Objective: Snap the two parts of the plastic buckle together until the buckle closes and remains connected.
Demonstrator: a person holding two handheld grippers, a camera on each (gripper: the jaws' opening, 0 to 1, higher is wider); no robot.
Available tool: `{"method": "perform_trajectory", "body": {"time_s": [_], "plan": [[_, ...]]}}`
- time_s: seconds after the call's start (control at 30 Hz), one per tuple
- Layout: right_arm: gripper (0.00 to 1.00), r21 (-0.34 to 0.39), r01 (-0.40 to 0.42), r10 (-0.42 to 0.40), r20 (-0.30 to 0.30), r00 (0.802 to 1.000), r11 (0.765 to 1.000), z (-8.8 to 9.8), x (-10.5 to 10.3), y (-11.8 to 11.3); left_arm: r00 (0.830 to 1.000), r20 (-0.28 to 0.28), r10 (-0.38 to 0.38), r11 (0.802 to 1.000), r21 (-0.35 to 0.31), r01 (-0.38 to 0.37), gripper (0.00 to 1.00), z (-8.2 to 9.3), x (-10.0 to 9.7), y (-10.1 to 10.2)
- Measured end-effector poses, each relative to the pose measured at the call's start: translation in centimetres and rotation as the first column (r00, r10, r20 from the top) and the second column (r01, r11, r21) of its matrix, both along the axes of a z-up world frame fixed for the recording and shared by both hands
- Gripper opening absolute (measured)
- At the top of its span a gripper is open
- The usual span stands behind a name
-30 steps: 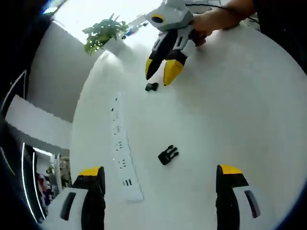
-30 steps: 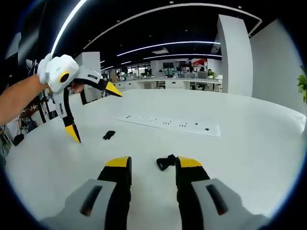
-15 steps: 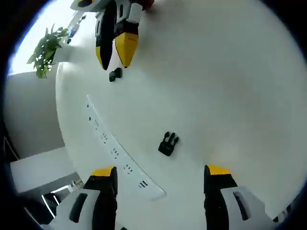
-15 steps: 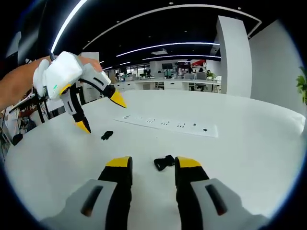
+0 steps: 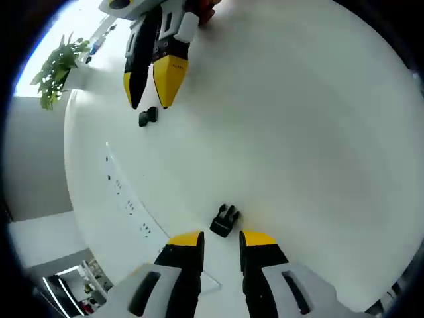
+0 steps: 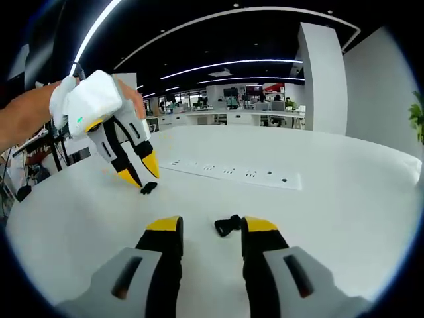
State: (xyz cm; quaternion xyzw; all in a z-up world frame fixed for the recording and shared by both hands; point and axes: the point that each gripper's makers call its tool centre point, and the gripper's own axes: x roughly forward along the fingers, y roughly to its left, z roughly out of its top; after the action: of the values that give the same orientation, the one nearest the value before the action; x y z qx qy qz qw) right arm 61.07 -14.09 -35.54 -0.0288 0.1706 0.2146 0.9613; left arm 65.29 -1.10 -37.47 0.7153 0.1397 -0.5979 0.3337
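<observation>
Two black buckle parts lie apart on the white table. The pronged part rests just ahead of my left gripper, whose yellow-tipped jaws stand open by a narrow gap with nothing between them. In the right gripper view this same part lies just under the left gripper, which a hand holds. The other part sits on the table just ahead of my right gripper, near its right tip, and the jaws are open. From the left gripper view, that part lies just beyond the right gripper.
A long white power strip lies on the table behind both parts, also seen as the power strip to the left. A green plant stands at the table's far edge. An office with desks lies beyond.
My left gripper's jaws have narrowed from wide apart to a small gap and come down close to the pronged part. The right gripper has stayed put.
</observation>
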Motion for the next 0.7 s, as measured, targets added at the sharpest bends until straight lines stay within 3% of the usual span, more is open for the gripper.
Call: {"method": "perform_trajectory", "body": {"time_s": [0.4,0.5,0.7], "plan": [[0.34,0.005,0.004,-0.004,-0.001,1.000,1.000,0.14,-0.59,0.31,0.995,-0.103,0.007,0.998,0.066,-0.001,0.17,-0.19,0.03,-0.40],[0.34,0.008,0.000,0.000,-0.002,1.000,1.000,0.16,-0.70,0.48,0.987,-0.155,0.053,0.995,0.087,-0.040,0.14,-0.39,-0.29,-0.02],[0.34,0.003,0.005,-0.005,0.001,1.000,1.000,0.18,-0.70,0.31,0.969,-0.221,0.107,0.993,0.065,-0.095,0.11,-0.48,-0.46,-0.02]]}}
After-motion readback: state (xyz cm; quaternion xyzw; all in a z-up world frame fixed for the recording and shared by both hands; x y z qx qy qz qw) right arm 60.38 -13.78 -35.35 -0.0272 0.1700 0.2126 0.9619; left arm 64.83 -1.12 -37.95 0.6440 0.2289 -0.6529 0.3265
